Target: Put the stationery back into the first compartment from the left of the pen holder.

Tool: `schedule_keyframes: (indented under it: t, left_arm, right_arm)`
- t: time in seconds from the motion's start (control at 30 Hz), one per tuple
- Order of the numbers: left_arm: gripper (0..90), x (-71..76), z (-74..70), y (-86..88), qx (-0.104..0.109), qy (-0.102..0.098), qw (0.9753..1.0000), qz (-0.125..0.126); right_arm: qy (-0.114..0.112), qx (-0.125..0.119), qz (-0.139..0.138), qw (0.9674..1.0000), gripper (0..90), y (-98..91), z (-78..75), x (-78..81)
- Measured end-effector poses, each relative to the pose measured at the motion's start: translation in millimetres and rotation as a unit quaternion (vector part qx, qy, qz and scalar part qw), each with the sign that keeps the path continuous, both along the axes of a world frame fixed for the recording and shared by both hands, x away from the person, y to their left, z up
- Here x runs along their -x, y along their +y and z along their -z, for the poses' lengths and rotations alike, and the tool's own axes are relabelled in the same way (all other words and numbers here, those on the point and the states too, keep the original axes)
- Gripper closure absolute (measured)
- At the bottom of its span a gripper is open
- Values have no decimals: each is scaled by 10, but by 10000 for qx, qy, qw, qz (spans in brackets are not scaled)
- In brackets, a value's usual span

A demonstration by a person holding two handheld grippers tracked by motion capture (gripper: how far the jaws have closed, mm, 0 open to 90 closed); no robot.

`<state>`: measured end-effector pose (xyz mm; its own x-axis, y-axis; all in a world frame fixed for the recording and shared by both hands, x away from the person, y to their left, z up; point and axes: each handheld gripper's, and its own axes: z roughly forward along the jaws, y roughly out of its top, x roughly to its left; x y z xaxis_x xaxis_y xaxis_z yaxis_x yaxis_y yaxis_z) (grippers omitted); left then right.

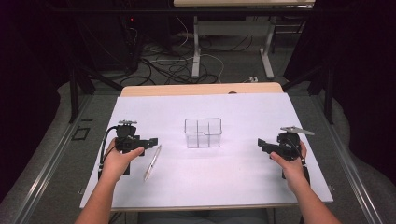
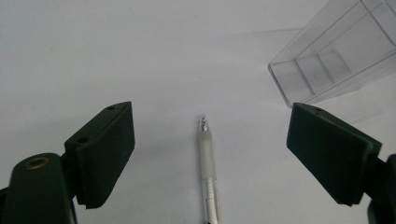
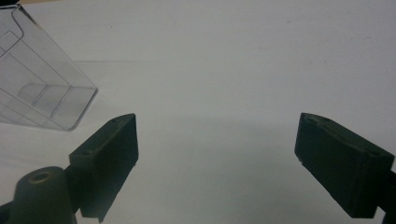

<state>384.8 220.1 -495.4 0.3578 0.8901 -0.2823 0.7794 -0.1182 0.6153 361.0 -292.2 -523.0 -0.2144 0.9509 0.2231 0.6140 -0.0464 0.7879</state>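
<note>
A slim silver pen (image 1: 152, 162) lies on the white sheet, just right of my left hand. In the left gripper view the pen (image 2: 208, 172) rests on the sheet between the two jaws, tip pointing away, and neither pad touches it. My left gripper (image 1: 152, 141) (image 2: 210, 126) is open. A clear plastic box with dividers (image 1: 202, 133) stands at the middle of the sheet; this clear box (image 2: 327, 60) sits upper right in the left gripper view and, as the same box (image 3: 37, 88), upper left in the right gripper view. My right gripper (image 1: 261, 143) (image 3: 217, 135) is open over bare sheet.
The white sheet (image 1: 243, 107) covers a wooden table (image 1: 201, 88) whose far edge shows beyond it. Behind the table are metal desk legs (image 1: 196, 51) and loose cables on the floor. Dark frame struts stand at both sides.
</note>
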Motion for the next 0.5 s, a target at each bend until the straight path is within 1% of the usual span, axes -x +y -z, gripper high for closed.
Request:
schedule_keyframes:
  t: [0.07, 0.13, 0.17, 0.23, 0.27, 0.3, 0.33, 0.37, 0.43, 0.5]
  left_arm:
    - [147, 0, 26, 0, -25, 92, 9999, 51]
    - [162, -2, 60, -4, -56, 138, 9998, 121]
    - [172, -3, 73, -5, -88, 208, 9996, 148]
    - [194, -9, 113, -12, -144, 273, 9994, 147]
    - [205, -11, 137, -22, -151, 278, 9995, 99]
    - [220, -17, 143, -14, -170, 399, 9989, 152]
    - [230, -18, 167, -25, -180, 398, 9990, 93]
    - [236, -21, 182, -23, -230, 420, 9988, 110]
    - [259, -26, 200, -20, -206, 514, 9983, 155]
    - [276, -27, 220, -30, -208, 550, 9981, 163]
  right_arm:
    - [-11, 5, -11, 10000, 129, 4, -6, 0]
    - [-13, 25, -29, 10000, 129, 8, -2, -4]
    - [-2, 14, -35, 10000, 129, 14, 0, -6]
    - [-3, 15, -58, 10000, 129, 20, 4, -7]
    - [2, 15, -69, 10000, 129, 23, 5, -5]
    - [8, 23, -82, 10000, 129, 23, 5, -3]
    - [7, 22, -81, 10000, 129, 22, 3, -1]
    - [0, 17, -80, 10000, 129, 20, 2, 0]
    - [4, 27, -73, 10000, 131, 14, 4, 3]
    - [13, 6, -61, 10000, 132, 11, 3, 7]
